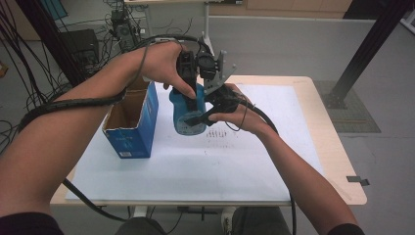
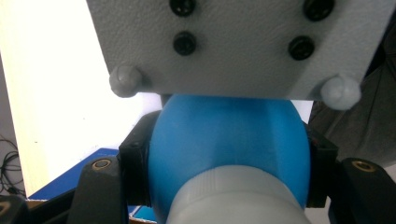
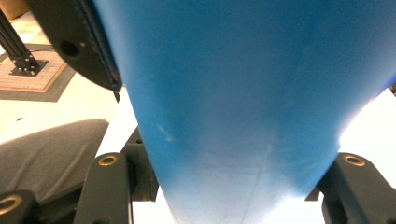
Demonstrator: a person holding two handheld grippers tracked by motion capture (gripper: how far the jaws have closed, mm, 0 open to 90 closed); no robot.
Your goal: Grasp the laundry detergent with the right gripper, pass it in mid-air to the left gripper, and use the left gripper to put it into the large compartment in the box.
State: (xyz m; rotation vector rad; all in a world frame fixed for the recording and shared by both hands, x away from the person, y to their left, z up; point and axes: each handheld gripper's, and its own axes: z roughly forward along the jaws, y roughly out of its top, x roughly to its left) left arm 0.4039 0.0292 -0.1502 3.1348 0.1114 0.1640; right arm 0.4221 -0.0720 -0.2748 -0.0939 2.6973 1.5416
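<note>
Together both tongs carry a blue plastic bottle (image 1: pixel 188 115) in the air above the white sheet (image 1: pixel 195 161) on the table (image 1: pixel 337 147), just right of an open blue cardboard box (image 1: pixel 132 122). Left tongs (image 1: pixel 188 88) come down from above, clenched on the bottle's shoulder beside its white cap (image 2: pixel 236 196). Right tongs (image 1: pixel 203 117) clench on the lower body (image 3: pixel 243 93), each jaw pressing one side.

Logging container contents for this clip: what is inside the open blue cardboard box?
The blue cardboard box shows bare brown inner walls through its open top. Its floor is hidden by the near wall and the person's left forearm, so contents can't be confirmed.
</note>
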